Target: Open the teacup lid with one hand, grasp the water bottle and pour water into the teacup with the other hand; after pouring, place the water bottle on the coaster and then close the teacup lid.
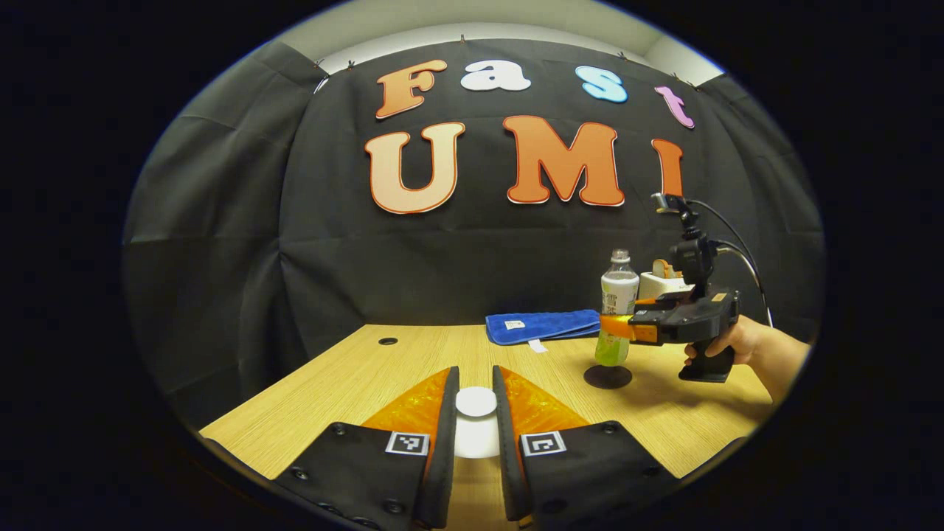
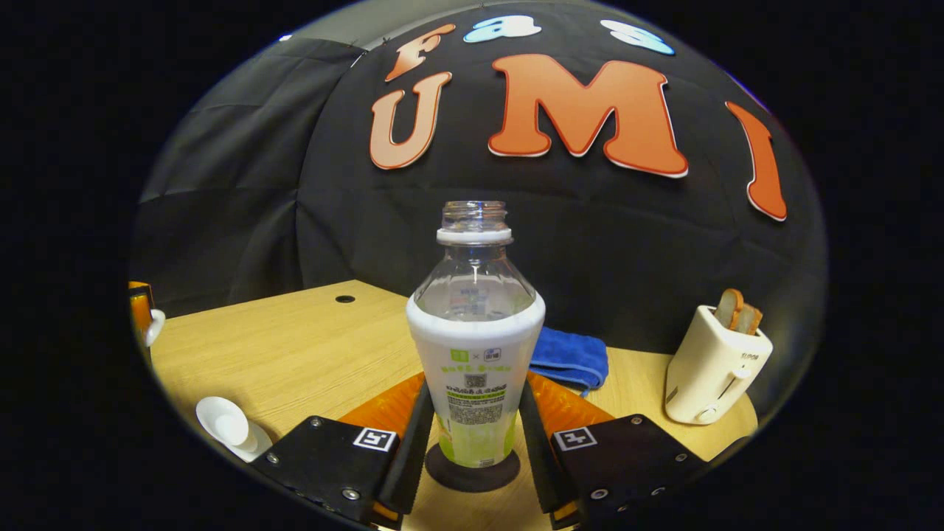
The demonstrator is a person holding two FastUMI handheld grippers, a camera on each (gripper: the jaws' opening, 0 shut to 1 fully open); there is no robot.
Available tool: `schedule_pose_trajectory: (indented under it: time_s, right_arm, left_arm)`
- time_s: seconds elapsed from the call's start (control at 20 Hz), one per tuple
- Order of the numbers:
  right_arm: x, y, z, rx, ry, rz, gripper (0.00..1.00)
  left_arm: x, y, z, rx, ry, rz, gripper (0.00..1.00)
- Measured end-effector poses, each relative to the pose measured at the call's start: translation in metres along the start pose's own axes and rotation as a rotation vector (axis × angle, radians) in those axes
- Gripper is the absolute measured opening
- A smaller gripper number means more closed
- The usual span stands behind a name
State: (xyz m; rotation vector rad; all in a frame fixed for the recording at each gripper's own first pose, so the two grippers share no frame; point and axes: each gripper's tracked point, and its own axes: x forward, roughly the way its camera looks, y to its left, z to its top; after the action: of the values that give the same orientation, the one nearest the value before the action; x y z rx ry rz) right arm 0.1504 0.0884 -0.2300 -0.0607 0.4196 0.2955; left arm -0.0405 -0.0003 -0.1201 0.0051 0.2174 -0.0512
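Bottle (image 2: 476, 346): my right gripper (image 2: 472, 442) pinches it on coaster (image 2: 472, 472) (release straight).
Lid (image 1: 476, 402): left gripper (image 1: 476, 435) pinches it.

The water bottle (image 2: 475, 346) stood upright on the coaster (image 2: 472, 472), between the right gripper's (image 2: 472, 435) fingers. Behind it lay a folded towel (image 2: 571, 358) against the booth wall; a toaster (image 2: 712, 365) stood to its right. The teacup (image 2: 225, 428) sat on the table (image 2: 295, 346) to the bottle's left. The lid (image 1: 476, 402) sat between the left gripper's (image 1: 476, 420) fingers.
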Motion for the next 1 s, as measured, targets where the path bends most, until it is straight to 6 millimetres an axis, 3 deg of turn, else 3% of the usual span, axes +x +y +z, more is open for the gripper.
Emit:
schedule_pose_trajectory:
  time_s: [0.1, 0.25, 0.45, 0.6, 0.9, 1.0]
  right_arm:
    - [0.005, 0.001, -0.018, 0.012, 0.038, -0.002, 0.63]
    - [0.011, 0.001, -0.028, 0.038, 0.062, 0.0, 0.63]
    - [0.015, -0.002, -0.029, 0.076, 0.071, 0.012, 0.6]
    - [0.015, -0.004, -0.034, 0.072, 0.088, 0.008, 0.64]
    - [-0.001, -0.007, -0.041, 0.039, 0.108, 0.011, 0.94]
    - [-0.013, -0.01, -0.037, 0.039, 0.095, 0.009, 0.98]
  left_arm:
    - [0.0, 0.002, -0.002, -0.002, 0.006, 0.004, 0.31]
    - [0.004, 0.005, -0.005, -0.005, 0.013, 0.007, 0.31]
    - [0.009, 0.006, -0.007, -0.009, 0.021, 0.01, 0.31]
    - [0.015, 0.001, -0.005, -0.007, 0.018, -0.008, 0.31]
    - [0.031, -0.021, -0.008, -0.035, 0.017, -0.075, 0.28]
    - [0.036, -0.03, -0.014, -0.043, 0.03, -0.097, 0.31]
